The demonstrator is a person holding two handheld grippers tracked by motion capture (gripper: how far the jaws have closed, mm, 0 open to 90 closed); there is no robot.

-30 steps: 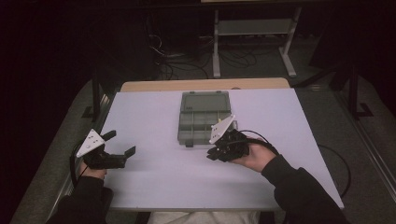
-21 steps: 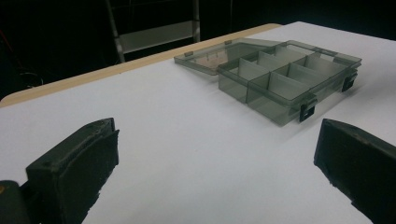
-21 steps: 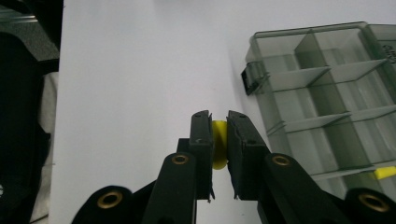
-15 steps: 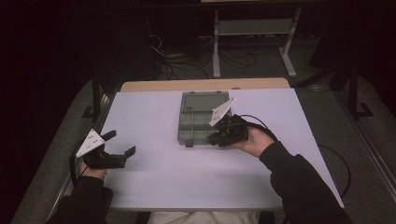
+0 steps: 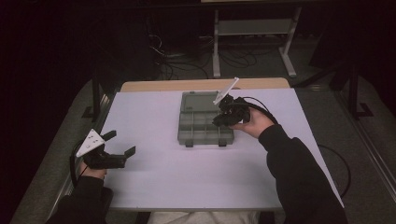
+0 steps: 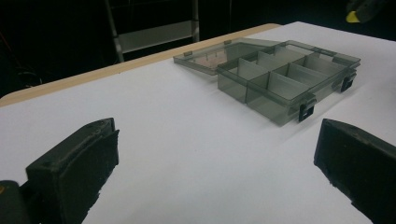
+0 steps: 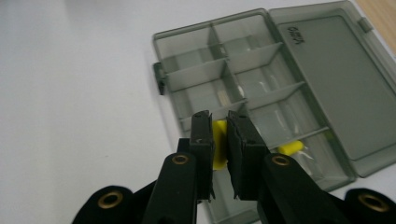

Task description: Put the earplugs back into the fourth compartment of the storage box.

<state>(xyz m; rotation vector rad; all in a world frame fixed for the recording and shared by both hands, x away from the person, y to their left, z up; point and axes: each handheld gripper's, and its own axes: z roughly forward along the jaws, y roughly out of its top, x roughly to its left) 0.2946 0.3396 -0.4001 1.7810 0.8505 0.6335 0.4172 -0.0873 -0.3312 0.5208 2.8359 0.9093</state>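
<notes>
Grey compartment box [image 5: 201, 122], lid flat open, centre of the high view on the white table [image 5: 154, 186]. Right gripper [image 7: 219, 128]: jaws nearly closed, pinching 1 yellow piece [image 7: 218, 144] above the box's compartments; a 2nd yellow piece [image 7: 289, 148] lies inside. Left gripper [image 5: 122, 142]: lower left, jaws wide apart, holding nothing.

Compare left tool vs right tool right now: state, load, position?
Left tool: jaws spread wide, nothing between them. Right tool: jaws nearly closed on a yellow piece.
Left tool rests low at the table's left edge, well clear of the organizer box; right tool hovers over the box's right-hand compartments.
Shared: both black, hand-held, each topped by a grey plate.
</notes>
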